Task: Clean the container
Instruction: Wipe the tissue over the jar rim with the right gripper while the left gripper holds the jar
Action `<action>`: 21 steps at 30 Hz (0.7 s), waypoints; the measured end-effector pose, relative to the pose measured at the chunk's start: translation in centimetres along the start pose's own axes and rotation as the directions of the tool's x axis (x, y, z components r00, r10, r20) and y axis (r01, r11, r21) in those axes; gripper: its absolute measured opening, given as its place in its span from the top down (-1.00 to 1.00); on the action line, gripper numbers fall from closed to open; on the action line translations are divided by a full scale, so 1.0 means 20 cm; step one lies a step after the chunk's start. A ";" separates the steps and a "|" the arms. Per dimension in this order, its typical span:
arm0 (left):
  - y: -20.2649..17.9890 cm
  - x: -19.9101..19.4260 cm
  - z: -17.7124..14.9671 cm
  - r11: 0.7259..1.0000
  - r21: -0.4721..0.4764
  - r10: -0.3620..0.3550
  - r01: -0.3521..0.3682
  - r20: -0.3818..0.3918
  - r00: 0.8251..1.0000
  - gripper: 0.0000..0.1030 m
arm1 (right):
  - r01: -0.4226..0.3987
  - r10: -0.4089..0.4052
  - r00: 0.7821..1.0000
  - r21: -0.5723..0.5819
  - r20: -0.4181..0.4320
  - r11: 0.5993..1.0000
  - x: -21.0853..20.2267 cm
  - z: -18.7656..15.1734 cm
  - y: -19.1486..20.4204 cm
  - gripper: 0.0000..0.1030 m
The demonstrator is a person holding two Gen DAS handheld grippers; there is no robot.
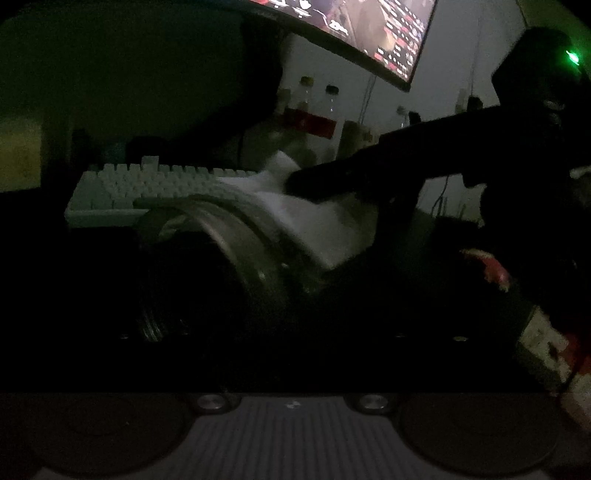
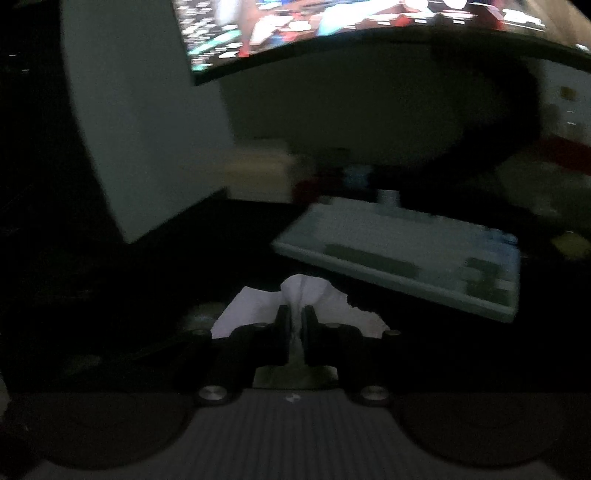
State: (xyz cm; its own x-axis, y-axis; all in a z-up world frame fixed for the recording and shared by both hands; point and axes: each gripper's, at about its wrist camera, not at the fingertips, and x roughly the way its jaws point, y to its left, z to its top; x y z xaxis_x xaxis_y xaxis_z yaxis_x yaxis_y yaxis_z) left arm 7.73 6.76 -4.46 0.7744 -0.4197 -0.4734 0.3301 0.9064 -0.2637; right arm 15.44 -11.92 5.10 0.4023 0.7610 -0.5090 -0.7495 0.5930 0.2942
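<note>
Wiping looks under way, not finished: the right gripper (image 2: 295, 321), clamped on a white tissue (image 2: 255, 310), presses it onto the jar (image 1: 236, 236) at the left view's centre, toward two o'clock. The left gripper's fingers are lost in the dark; I cannot tell how wide it stands or whether it holds the jar.

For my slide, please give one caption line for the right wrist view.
Right gripper shut on a white tissue, with keyboard and lit monitor beyond, in dim light.
</note>
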 end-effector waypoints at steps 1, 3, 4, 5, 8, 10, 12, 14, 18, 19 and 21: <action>0.00 0.00 0.00 1.000 0.000 -0.001 0.001 0.001 1.000 -0.34 | -0.001 0.001 1.000 -0.012 0.001 1.000 0.00 0.00 0.01 0.82; 0.00 0.00 0.00 1.000 0.001 -0.001 0.001 0.002 1.000 -0.34 | 0.025 -0.025 1.000 -0.007 -0.003 1.000 0.00 0.00 -0.01 0.82; 0.00 0.00 0.00 1.000 0.002 0.000 0.000 0.002 1.000 -0.34 | 0.058 -0.058 0.998 0.002 -0.008 0.998 0.00 0.01 -0.04 0.82; 0.00 0.00 0.00 1.000 0.002 0.001 -0.001 0.003 1.000 -0.34 | 0.094 -0.094 0.995 0.007 -0.012 0.996 0.00 0.01 -0.06 0.82; 0.01 0.00 0.00 1.000 -0.007 -0.005 0.005 0.005 1.000 -0.34 | 0.189 -0.188 0.982 0.036 -0.020 0.981 0.01 0.01 -0.13 0.82; 0.01 0.00 0.01 1.000 -0.011 -0.004 0.004 0.007 1.000 -0.34 | 0.197 -0.196 0.980 0.050 -0.015 0.979 0.01 0.00 -0.13 0.82; 0.01 0.00 0.01 1.000 -0.010 -0.002 0.002 0.008 1.000 -0.34 | 0.162 -0.162 0.987 0.030 -0.003 0.986 0.01 0.00 -0.08 0.82; 0.01 0.00 0.01 1.000 -0.008 -0.002 0.002 0.009 1.000 -0.34 | 0.107 -0.107 0.994 0.006 0.005 0.994 0.00 -0.01 -0.03 0.81; 0.02 0.01 0.00 1.000 -0.002 -0.001 0.001 0.012 1.000 -0.34 | 0.049 -0.049 0.999 -0.028 0.006 0.998 0.00 -0.02 0.03 0.81; 0.02 0.00 0.00 1.000 -0.002 -0.001 0.001 0.012 1.000 -0.34 | 0.045 -0.045 0.999 -0.019 0.005 0.999 -0.01 -0.02 0.01 0.81; 0.02 0.00 0.00 1.000 -0.007 -0.010 0.010 0.010 1.000 -0.34 | 0.089 -0.089 0.996 0.006 0.003 0.996 -0.01 -0.02 -0.03 0.81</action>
State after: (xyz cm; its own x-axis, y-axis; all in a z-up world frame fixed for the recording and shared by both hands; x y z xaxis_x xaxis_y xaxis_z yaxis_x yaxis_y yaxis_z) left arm 7.92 7.17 -4.60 0.7763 -0.4286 -0.4622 0.3345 0.9016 -0.2743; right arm 15.58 -12.48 4.64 0.4693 0.7060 -0.5305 -0.7075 0.6600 0.2525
